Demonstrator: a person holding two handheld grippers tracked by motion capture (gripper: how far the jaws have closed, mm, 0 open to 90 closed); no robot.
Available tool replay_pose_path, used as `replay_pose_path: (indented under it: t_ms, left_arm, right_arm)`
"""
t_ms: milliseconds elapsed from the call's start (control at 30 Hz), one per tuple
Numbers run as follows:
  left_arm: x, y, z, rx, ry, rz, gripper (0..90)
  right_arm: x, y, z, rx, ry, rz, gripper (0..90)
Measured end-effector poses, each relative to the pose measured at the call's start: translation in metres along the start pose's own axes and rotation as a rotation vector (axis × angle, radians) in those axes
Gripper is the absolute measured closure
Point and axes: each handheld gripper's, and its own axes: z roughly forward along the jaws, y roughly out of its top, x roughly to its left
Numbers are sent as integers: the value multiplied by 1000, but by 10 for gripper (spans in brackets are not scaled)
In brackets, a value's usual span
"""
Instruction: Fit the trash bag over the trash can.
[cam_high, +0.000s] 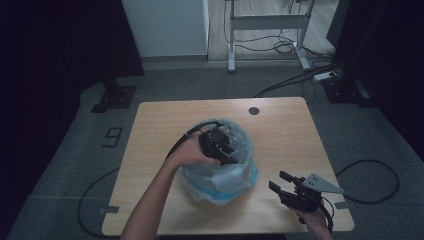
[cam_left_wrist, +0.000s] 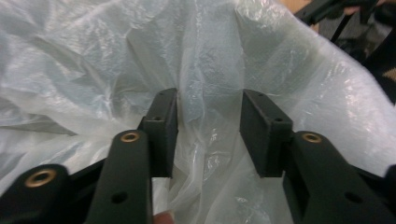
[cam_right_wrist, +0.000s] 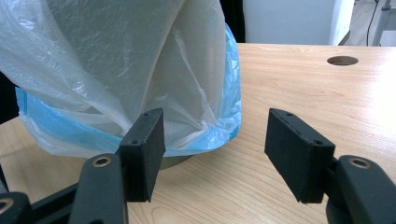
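With the left tool gaping, holding nothing, inside the plastic bag mid-desk and the right tool open alongside, the thin film could tear if snagged.

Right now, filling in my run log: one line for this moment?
left gripper: open, inside bag liner | right gripper: open, beside bin | table

Parted tongs amid crinkled white plastic bag, fold between them.
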Motion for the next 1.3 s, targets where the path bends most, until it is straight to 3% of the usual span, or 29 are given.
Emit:
replay_pose_path:
  t_ms: [67, 167, 500, 667, 1033, 1300]
  left_arm:
    - [-2, 0, 1, 6, 12, 4, 509]
    - [-1, -2, -5, -31, 47, -9, 449]
    - [-8, -35, -46, -286, 170, -109, 316]
    - [-19, -61, -64, -375, 240, -157, 294]
    - [-49, -135, -97, -498, 349, -250, 279]
    - [-68, -188, -103, -522, 406, -309, 279]
  right_arm:
    - [0, 0, 0, 2, 0, -1, 371]
    - [0, 1, -1, -2, -3, 0, 370]
    - [-2, 2, -4, -12, -17, 2, 365]
    - [-4, 2, -4, -12, -25, 8, 363]
    - [-8, -1, -3, -2, -45, 7, 358]
    - [-12, -4, -3, 10, -67, 10, 356]
